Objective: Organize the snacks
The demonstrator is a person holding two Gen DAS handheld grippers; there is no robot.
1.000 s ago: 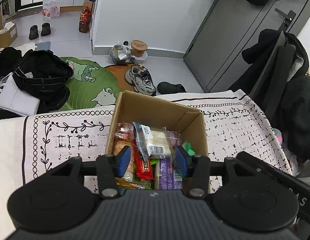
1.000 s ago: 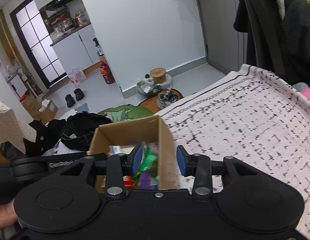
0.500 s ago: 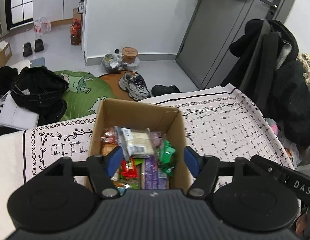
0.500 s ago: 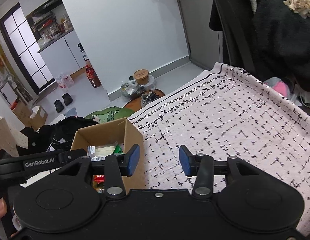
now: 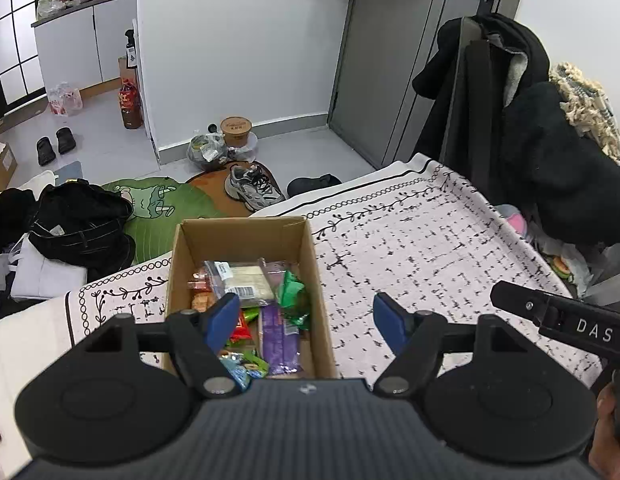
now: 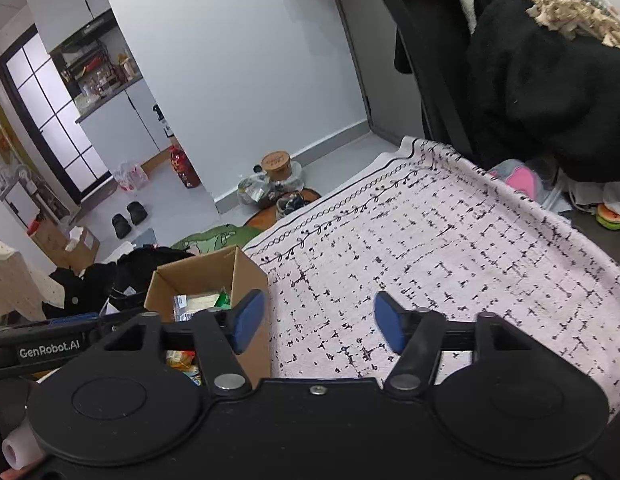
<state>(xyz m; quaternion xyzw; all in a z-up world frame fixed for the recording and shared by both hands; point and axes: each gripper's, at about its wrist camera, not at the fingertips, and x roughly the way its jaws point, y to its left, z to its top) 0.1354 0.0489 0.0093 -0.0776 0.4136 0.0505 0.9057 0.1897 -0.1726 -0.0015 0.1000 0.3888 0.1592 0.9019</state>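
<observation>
1. The left gripper (image 5: 305, 322) hangs above the near end of the cardboard box (image 5: 310, 256); its jaws have just been opening, stand apart and hold nothing.
2. The right gripper (image 6: 318, 322) is over the patterned cloth (image 6: 450, 248), just right of the box; its jaws have just been opening, stand wide and hold nothing.
3. The snacks (image 5: 249, 284) lie packed inside the open box, which stands on the cloth near its left edge.
</observation>
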